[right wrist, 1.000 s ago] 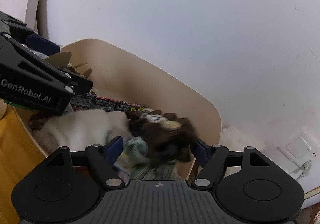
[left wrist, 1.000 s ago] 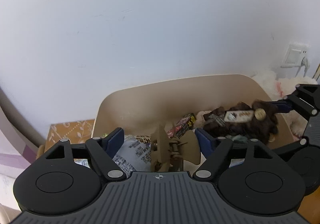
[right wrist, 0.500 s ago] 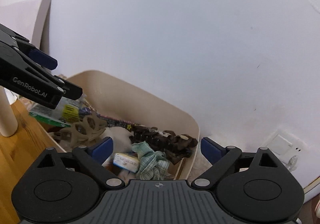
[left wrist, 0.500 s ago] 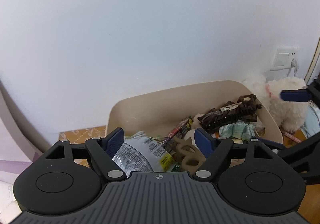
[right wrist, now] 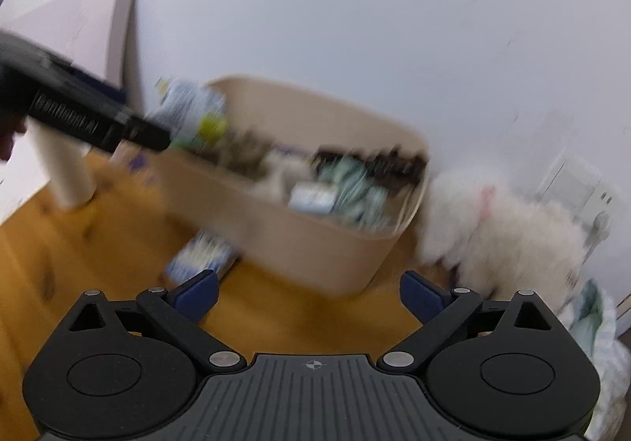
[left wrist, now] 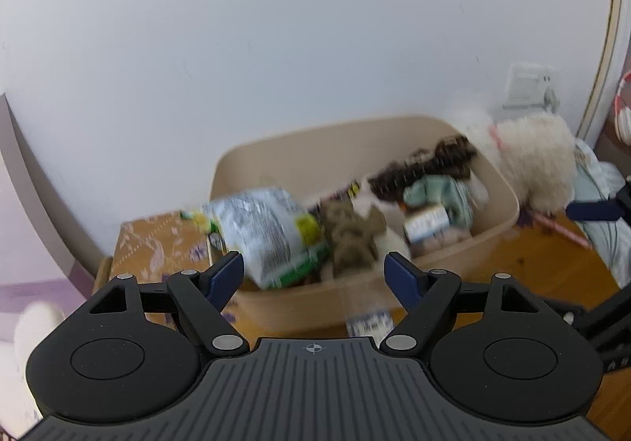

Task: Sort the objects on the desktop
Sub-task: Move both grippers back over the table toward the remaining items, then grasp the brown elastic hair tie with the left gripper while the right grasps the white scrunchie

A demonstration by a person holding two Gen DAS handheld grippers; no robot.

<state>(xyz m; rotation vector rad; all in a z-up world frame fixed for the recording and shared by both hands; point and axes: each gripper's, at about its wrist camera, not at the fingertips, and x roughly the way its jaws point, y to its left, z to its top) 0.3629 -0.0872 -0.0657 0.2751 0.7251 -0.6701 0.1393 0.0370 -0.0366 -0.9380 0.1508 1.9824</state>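
A beige bin [left wrist: 489,228] [right wrist: 315,247] stands against the white wall on a wooden desk. Inside lie a silver snack bag [left wrist: 268,232], a tan hair claw [left wrist: 351,236], a dark brown furry item [left wrist: 426,165] [right wrist: 378,165], a green checked cloth [left wrist: 434,192] [right wrist: 355,188] and a small box [left wrist: 428,222] [right wrist: 311,198]. My left gripper [left wrist: 313,275] stands open in front of the bin with nothing between its fingers. My right gripper [right wrist: 309,297] is over the desk in front of the bin, its jaws opening wide and empty. The picture is blurred.
A white plush toy [left wrist: 536,161] [right wrist: 497,232] sits right of the bin by a wall socket [left wrist: 530,86]. A small blue packet [right wrist: 201,255] lies on the desk before the bin. A patterned brown box [left wrist: 157,247] stands to the bin's left, pale cloth [right wrist: 599,338] at far right.
Both grippers have drawn back from over the bin. The hair claw left the left gripper and the brown furry item left the right one; both now lie in the bin. The right jaws spread wider.
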